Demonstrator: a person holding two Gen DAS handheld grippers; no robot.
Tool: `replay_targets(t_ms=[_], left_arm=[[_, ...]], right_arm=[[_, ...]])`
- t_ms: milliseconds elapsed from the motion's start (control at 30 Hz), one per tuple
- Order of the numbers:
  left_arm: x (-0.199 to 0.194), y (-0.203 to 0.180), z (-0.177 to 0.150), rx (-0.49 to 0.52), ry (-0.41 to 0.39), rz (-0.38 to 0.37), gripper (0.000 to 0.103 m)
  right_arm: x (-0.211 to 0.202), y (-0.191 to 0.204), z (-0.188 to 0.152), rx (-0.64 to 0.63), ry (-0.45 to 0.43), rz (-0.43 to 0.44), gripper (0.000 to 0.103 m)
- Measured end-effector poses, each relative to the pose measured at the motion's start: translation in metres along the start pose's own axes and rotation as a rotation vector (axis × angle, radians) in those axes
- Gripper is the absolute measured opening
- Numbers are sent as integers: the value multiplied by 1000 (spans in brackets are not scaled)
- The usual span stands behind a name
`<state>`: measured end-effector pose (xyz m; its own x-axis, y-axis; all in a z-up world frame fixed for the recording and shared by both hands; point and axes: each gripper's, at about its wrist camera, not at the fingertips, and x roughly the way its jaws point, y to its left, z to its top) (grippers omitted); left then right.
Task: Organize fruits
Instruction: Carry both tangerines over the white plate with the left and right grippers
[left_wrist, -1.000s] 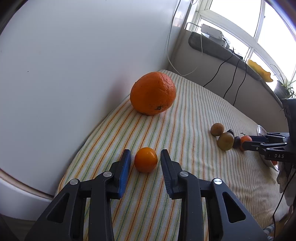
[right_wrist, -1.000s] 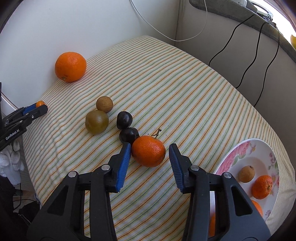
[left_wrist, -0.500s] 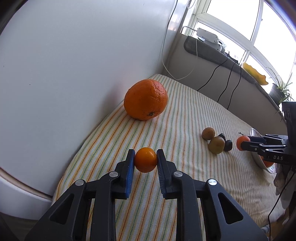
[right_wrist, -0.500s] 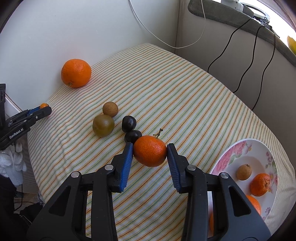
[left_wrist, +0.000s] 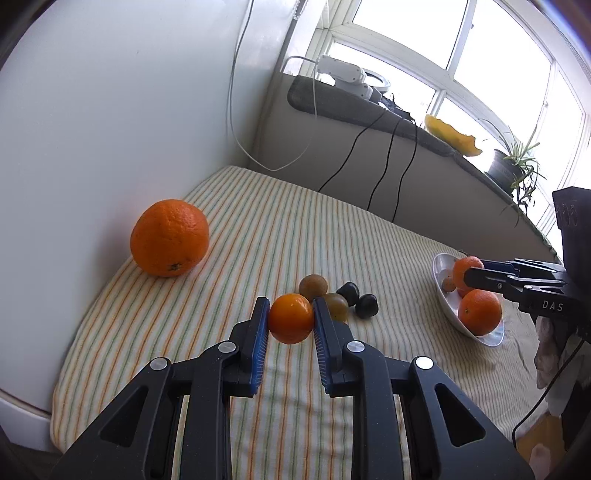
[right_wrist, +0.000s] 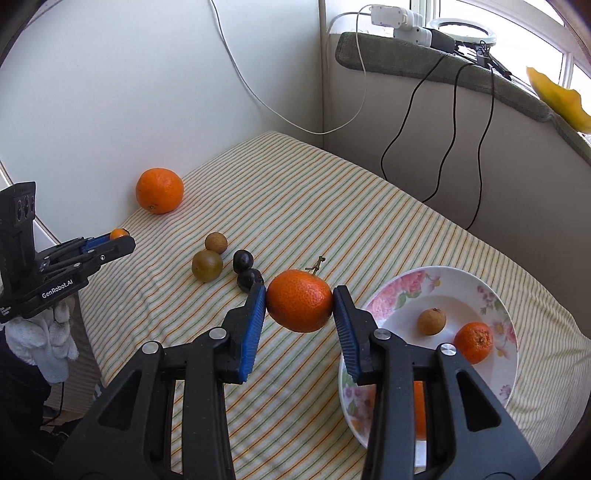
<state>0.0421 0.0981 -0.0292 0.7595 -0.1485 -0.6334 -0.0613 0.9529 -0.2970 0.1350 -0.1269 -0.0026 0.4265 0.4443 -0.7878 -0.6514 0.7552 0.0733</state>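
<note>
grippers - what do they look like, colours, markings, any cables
Both grippers, left and right, are black plastic frames with triangular cut-outs, silver rivets and ribbed blue finger pads. White lettering reads "GenRobot.AI" on the left and "DAS" on the right. A thin black cable hangs below the right one.
</note>
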Motion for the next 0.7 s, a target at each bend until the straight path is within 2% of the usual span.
replay_targets(t_ms=[367,700], left_arm=[[28,-67,18,102,18,-121,22],[62,-121,22,182,71,-194,22]], right_arm=[[-54,-56,-18,111,-75,-77,39],[-64,-103,-41,206,-71,-116,39]])
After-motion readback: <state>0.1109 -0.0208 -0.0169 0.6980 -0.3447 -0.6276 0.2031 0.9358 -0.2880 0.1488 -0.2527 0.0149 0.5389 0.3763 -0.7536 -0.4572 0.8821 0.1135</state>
